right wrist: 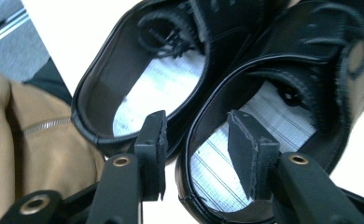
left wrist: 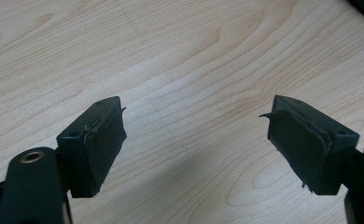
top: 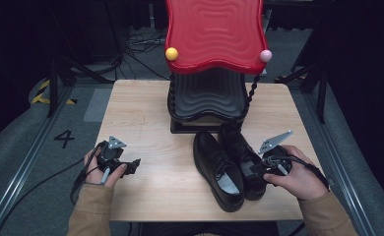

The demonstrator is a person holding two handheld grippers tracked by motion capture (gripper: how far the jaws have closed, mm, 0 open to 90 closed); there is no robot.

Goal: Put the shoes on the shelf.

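— Looking at the right gripper [right wrist: 196, 154]: where are its jaws?

— I see them parted astride the heel rim of the right shoe [top: 244, 160], not pressing; its mate [top: 218, 171] sits touching alongside.

— Left gripper [left wrist: 194, 140]?

— Released, over bare table [left wrist: 171, 56].

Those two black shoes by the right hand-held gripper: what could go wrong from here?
1. The right hand-held gripper stands open astride the collar of the right shoe, one jaw inside it. Pulling away carelessly could snag the rim and drag the shoe.
2. The left shoe lies right against it, so a nudge may shift both.
3. The right shoe sits near the table edge and might be pushed toward it.
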